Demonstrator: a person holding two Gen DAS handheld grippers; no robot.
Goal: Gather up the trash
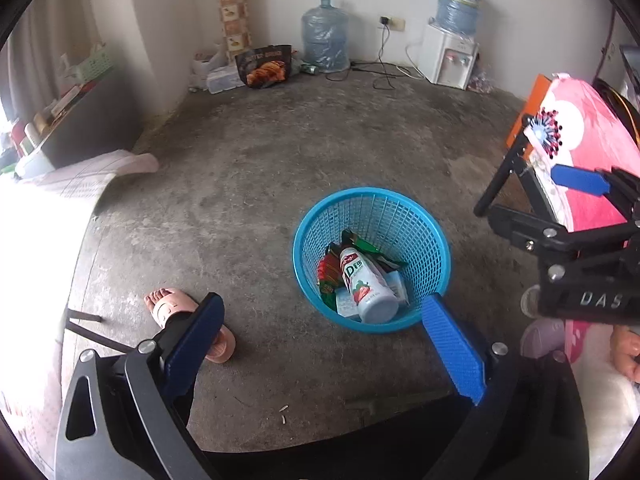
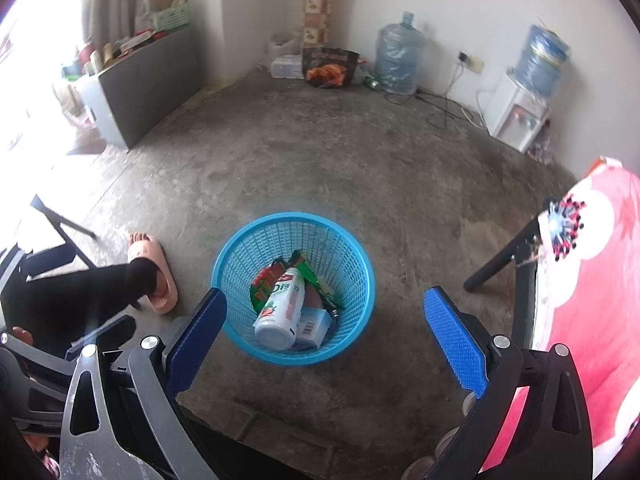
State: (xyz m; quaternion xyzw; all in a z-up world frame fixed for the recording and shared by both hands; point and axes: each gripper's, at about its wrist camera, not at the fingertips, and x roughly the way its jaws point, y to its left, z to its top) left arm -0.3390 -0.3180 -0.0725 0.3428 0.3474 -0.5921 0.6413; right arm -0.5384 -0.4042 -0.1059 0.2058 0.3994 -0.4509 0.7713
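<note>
A: Where's the trash?

B: In the blue basket (image 2: 294,288) on the concrete floor (image 2: 320,160), lower centre of the right wrist frame: a white bottle (image 2: 280,312) lying on green and red wrappers (image 2: 264,284) and a pale carton (image 2: 314,324), possibly a tissue pack.

A: And the grippers?

B: The left gripper (image 1: 324,350) and right gripper (image 2: 326,340) both have jaws spread wide, holding nothing. A pink slipper (image 2: 154,276) sits left of the basket.
</note>
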